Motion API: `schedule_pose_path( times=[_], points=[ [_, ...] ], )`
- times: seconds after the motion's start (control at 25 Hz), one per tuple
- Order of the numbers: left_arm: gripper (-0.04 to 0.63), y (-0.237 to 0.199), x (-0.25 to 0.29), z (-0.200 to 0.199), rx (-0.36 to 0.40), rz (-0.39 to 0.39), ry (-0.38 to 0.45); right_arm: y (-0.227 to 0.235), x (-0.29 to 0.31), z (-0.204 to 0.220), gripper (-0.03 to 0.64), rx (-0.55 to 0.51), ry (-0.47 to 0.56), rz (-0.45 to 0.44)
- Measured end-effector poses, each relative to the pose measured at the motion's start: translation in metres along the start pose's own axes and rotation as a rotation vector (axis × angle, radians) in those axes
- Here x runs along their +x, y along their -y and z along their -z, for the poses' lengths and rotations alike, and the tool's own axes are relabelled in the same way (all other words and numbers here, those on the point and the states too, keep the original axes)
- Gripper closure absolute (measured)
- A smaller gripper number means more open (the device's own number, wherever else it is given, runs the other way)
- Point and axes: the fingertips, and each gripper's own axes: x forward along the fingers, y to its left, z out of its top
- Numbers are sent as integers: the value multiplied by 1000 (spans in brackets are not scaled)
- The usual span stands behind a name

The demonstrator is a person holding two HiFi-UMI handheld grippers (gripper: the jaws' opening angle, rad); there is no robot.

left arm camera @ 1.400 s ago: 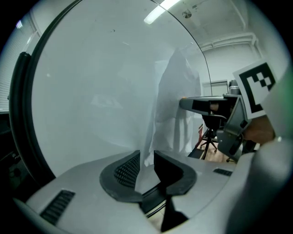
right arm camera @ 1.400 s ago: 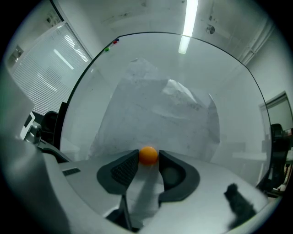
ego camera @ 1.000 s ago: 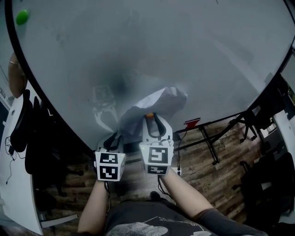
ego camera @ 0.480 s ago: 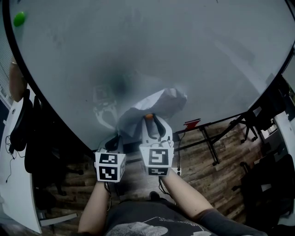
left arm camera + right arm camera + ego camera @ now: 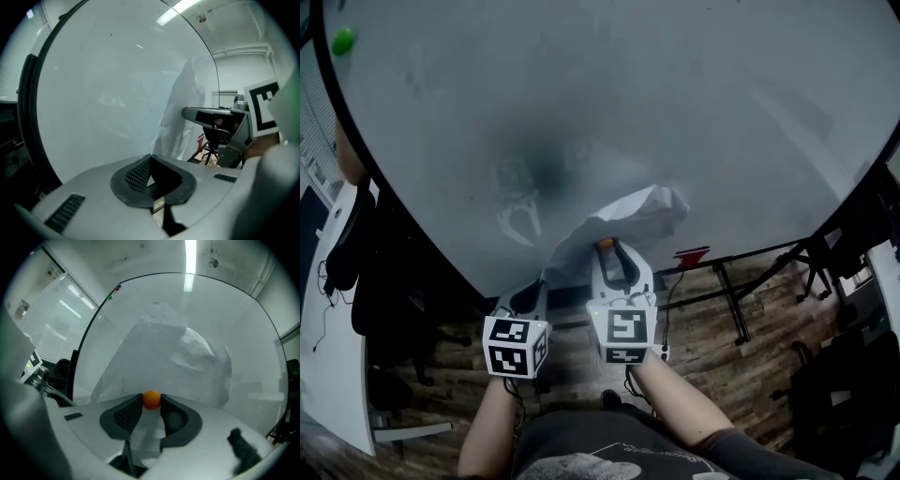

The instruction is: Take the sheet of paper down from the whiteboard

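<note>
A crumpled white sheet of paper (image 5: 623, 220) hangs against the lower part of the whiteboard (image 5: 609, 103). My right gripper (image 5: 606, 251) points at the sheet's lower edge, shut on a small orange magnet (image 5: 605, 244). In the right gripper view the orange magnet (image 5: 151, 399) sits pinched between the two tips of the right gripper (image 5: 151, 402), with the paper (image 5: 178, 362) right behind and under it. My left gripper (image 5: 530, 298) hangs lower left of the sheet, apart from it. In the left gripper view its (image 5: 150, 159) tips meet with nothing between them, and the paper (image 5: 183, 117) lies ahead to the right.
A green magnet (image 5: 343, 40) sticks to the board's top left. The board's black stand legs (image 5: 727, 291) and a red object (image 5: 691, 253) are on the wooden floor at right. Dark chairs (image 5: 356, 253) stand beside a white desk at left.
My left gripper has drawn back a little from the board and the sheet's lower left corner. The right gripper keeps its hold on the orange magnet at the paper.
</note>
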Motion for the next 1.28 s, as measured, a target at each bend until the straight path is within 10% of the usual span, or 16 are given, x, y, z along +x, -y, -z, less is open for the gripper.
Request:
schedule_pose_path(
  times=[0.56,1.28],
  points=[
    [583,46,-30,24,-42,-112,18,12,-69,48,488,35,-73,-147],
    [583,78,-183,105,-42,-78,-11,-53,-231,71,488,44,-169,-43]
  ],
)
